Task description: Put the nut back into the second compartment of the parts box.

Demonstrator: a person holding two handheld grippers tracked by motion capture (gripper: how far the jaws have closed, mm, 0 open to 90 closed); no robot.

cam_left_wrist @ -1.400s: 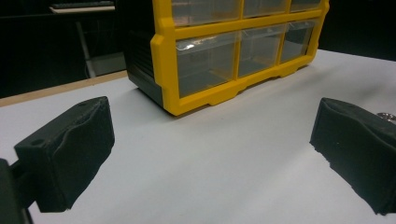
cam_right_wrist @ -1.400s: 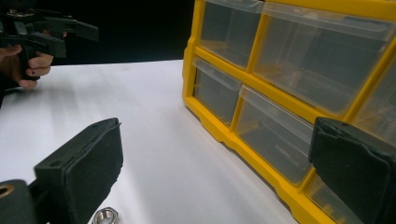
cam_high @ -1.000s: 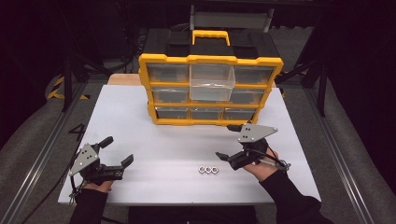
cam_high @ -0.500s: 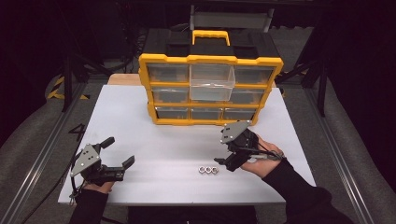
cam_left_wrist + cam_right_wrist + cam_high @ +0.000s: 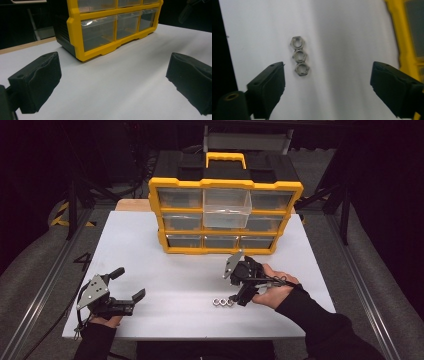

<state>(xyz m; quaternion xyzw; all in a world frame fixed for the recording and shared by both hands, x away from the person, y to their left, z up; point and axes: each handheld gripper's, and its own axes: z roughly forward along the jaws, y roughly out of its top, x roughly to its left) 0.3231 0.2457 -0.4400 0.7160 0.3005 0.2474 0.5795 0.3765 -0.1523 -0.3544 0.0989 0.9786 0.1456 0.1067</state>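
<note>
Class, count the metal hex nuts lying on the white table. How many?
3: nut one, nut two and nut three touch in a row, near the right gripper.

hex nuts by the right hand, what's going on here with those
A person holds a two-jaw tool in each hand at a white table. The right tool has swung over a row of three hex nuts near the table's front edge; its jaws have just been closing a little but are open, with nothing gripped. The left tool rests open at the left, idle. Behind stands a yellow drawer organizer with its top middle drawer pulled out.
</note>
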